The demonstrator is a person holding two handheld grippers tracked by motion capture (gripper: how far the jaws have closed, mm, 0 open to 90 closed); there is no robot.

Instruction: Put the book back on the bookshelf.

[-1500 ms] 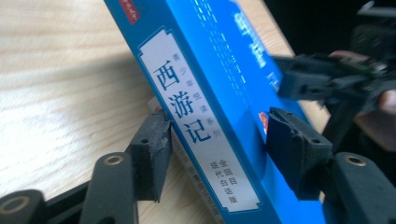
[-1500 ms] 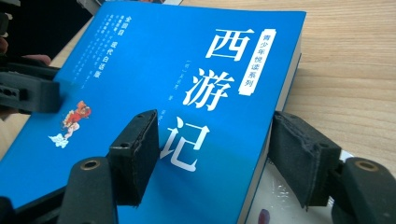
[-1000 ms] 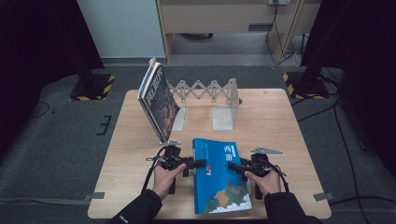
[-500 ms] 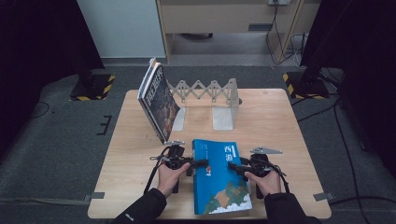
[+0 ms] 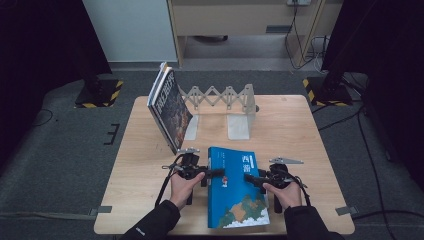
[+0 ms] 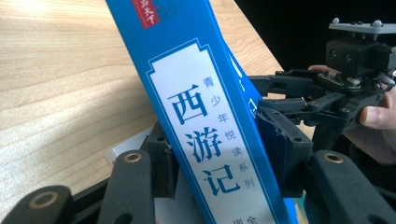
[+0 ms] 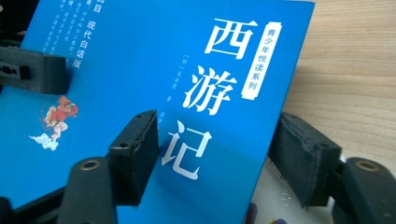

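High view: I see the blue book (image 5: 235, 187) lying cover-up at the 6 o'clock edge of the worktop (image 5: 300, 130), between my two hands. My left tool (image 5: 216, 173) comes in level from 9 o'clock at the book's spine side; my right tool (image 5: 249, 177) comes in from 3 o'clock at its fore-edge. At 11 o'clock a dark-covered book (image 5: 170, 107) leans tilted against the left end of an accordion-style book rack (image 5: 222, 97), which spans the far middle of the worktop, with two pale bookend plates (image 5: 240, 127) standing out toward me.

Left gripper view: the blue book (image 6: 201, 116) shows its spine, running between the two black jaws of the left tool (image 6: 219, 158). The jaws stand about half open and have just been closing; the right-hand pad lies against the book's edge, while I cannot tell whether the left-hand pad touches. At 2 o'clock, the right tool (image 6: 264, 95) and the fingers of the hand behind it (image 6: 378, 116).

Right gripper view: the cover of the blue book (image 7: 154, 74) lies between the jaws of the right tool (image 7: 219, 158), one jaw above the cover, the other beyond its edge. These jaws are about half open and have just been opening; I see no pad pressing. At 9 o'clock, a jaw of the left tool (image 7: 35, 72) rests on the cover's far edge.
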